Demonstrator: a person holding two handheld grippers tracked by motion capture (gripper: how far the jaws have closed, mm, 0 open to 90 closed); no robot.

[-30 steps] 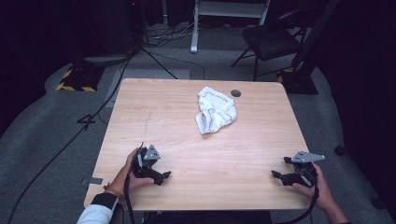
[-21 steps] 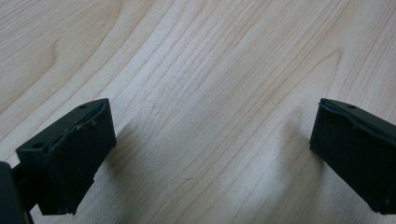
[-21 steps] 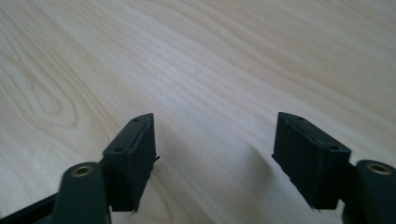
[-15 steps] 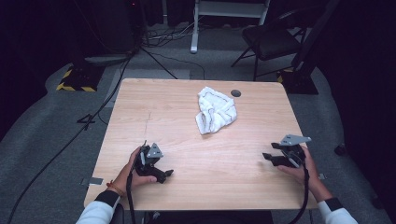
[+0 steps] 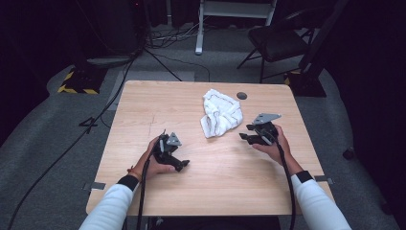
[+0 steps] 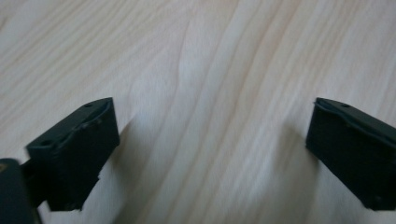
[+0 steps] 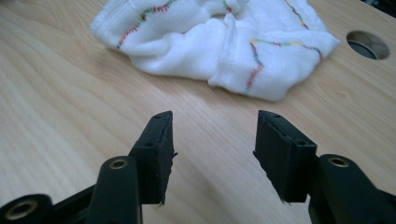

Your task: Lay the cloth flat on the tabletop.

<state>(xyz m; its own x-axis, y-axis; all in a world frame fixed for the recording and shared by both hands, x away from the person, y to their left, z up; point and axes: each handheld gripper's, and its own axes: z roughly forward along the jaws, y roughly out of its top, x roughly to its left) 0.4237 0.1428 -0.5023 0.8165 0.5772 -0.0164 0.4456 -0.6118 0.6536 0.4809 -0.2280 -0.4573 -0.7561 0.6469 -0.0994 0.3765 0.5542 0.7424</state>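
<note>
Just beyond right gripper point(image 5: 245, 137) fingertips, half-spread and just narrowing on nothing: crumpled white towel point(image 5: 219, 113). Left gripper point(image 5: 184, 164) spread wide. Risk: closing short, pinching air.

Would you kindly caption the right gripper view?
Right tongs open, empty, pointing at crumpled white towel on wooden table.

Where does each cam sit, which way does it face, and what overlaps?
High view: above the person's side, looking forward and down on the table; forearms, left gripper, right gripper.
Left gripper view: rides the left gripper, facing bare tabletop; open jaws.
Right gripper view: rides the right gripper, facing the white towel; jaws just narrowed, nothing between.
Shared: towel, high and right gripper views.
</note>
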